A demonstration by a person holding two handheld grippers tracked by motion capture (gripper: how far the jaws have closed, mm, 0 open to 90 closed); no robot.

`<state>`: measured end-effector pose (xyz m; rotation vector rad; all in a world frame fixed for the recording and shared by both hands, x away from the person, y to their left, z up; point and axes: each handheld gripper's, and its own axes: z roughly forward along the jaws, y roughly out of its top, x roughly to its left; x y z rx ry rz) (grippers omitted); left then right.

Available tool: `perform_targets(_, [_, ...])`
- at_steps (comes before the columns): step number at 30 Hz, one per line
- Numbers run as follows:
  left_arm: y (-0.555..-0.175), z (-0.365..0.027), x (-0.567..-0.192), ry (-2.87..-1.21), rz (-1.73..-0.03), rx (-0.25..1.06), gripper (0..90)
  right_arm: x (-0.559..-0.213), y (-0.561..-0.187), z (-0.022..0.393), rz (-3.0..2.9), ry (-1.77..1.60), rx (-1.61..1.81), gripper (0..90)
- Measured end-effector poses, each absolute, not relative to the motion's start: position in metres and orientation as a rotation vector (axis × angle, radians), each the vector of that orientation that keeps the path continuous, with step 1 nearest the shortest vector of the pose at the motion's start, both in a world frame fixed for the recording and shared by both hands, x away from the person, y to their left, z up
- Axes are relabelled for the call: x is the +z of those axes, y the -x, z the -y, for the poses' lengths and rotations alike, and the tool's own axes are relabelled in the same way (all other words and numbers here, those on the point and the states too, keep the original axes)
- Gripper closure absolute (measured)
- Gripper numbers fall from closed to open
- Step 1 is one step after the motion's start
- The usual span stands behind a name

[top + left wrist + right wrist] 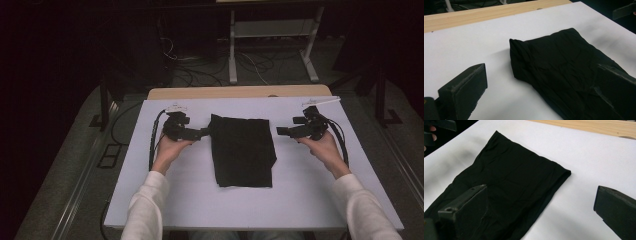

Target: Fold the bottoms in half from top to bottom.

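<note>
Overhead, a black cloth (243,151) lies folded flat in the middle of the white board (165,200), a long rectangle with soft wrinkles and a slightly ragged far-left corner. A strip of bare wood (240,92) shows beyond the board, and cables and a white frame (272,30) sit on the dark floor behind. My left gripper (204,132) sits just at the cloth's far-left corner, my right gripper (283,131) a little off its far-right edge. Both hands come up from below in white sleeves, palms turned inward.

Along my left jaws, they stand wide apart with nothing held; the matte, creased fabric (564,72) lies between them, nearer the right-hand jaw.

Along my right jaws, again spread wide and gripping nothing; the cloth's (509,187) rounded folded edge lies on the smooth board (584,160) between them.
</note>
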<state>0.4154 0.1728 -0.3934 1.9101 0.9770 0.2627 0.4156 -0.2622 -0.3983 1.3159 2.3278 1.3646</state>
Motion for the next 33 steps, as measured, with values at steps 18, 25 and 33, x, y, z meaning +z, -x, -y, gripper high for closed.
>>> perform_targets(18, [-0.379,-0.181,-0.398,-1.896,-0.951,0.262,0.0,-0.401,-0.373,0.282,-2.293,-1.321,1.393,0.0])
perform_targets(25, [-0.363,-0.184,-0.402,-1.907,-0.931,0.261,0.0,-0.408,-0.355,0.287,-2.282,-1.326,1.397,0.0])
perform_targets(33, [-0.344,-0.188,-0.406,-1.903,-0.905,0.253,0.0,-0.408,-0.331,0.291,-2.254,-1.295,1.427,0.0])
